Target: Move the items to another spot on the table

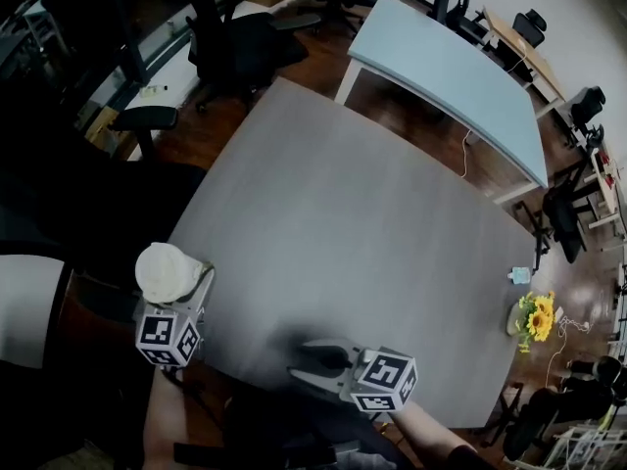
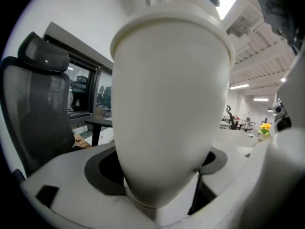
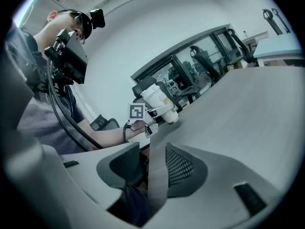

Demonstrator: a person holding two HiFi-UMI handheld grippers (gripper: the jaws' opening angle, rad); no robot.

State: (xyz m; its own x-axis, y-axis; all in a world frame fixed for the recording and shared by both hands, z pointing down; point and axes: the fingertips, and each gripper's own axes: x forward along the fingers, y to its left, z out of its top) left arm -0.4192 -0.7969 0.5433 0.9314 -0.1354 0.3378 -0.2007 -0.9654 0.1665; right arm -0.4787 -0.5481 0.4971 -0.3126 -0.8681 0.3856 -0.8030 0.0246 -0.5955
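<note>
1. A white cup, tapered and lidded, is clamped near its narrow base in the left gripper, at the left edge of the surface.
2. Yellow sunflowers are at the surface's right edge.
3. A small pale-blue item sits near the sunflowers.

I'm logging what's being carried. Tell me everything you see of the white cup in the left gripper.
The white cup is plain, matte, paper-like, tapering from a wide lidded rim down to a narrow base. It stands lid-up, clamped in the left gripper, at the near-left edge of the grey table. Contents hidden; table contact unclear.
</note>
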